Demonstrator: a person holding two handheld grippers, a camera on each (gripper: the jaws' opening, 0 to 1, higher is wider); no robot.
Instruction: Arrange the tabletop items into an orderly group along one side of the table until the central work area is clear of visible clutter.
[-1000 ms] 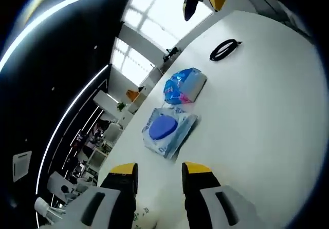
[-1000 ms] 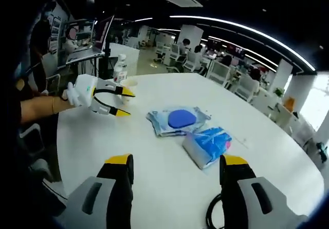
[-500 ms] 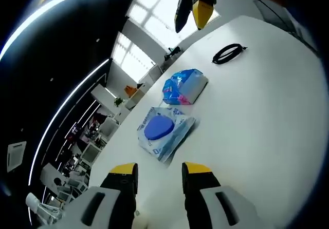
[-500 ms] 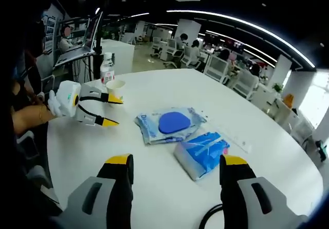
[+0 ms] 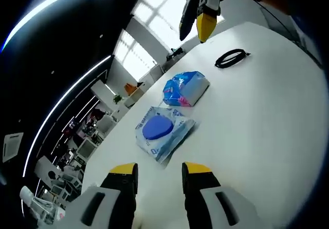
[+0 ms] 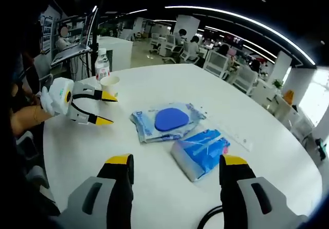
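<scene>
- The wipes pack, with a round blue lid, lies flat near the middle of the white surface; the tissue pack lies just beside it, and a black cable is coiled further along, near the edge.
- Both packs look soft, light and crinkly. Their film would probably slip, so a pinch across a short edge or a corner should serve better than pressing on top; the wipes lid is the one stiff part.
- The cable looks limp and will likely trail; take it through the coil.
- A paper cup and a bottle stand at the far edge; both look light and could tip.
- Left gripper: held low and level over the surface beside the cup, aimed toward the wipes pack, fingers spread and empty.
- Right gripper: above the surface near the cable, tilted down, fingers wide apart, holding nothing.
</scene>
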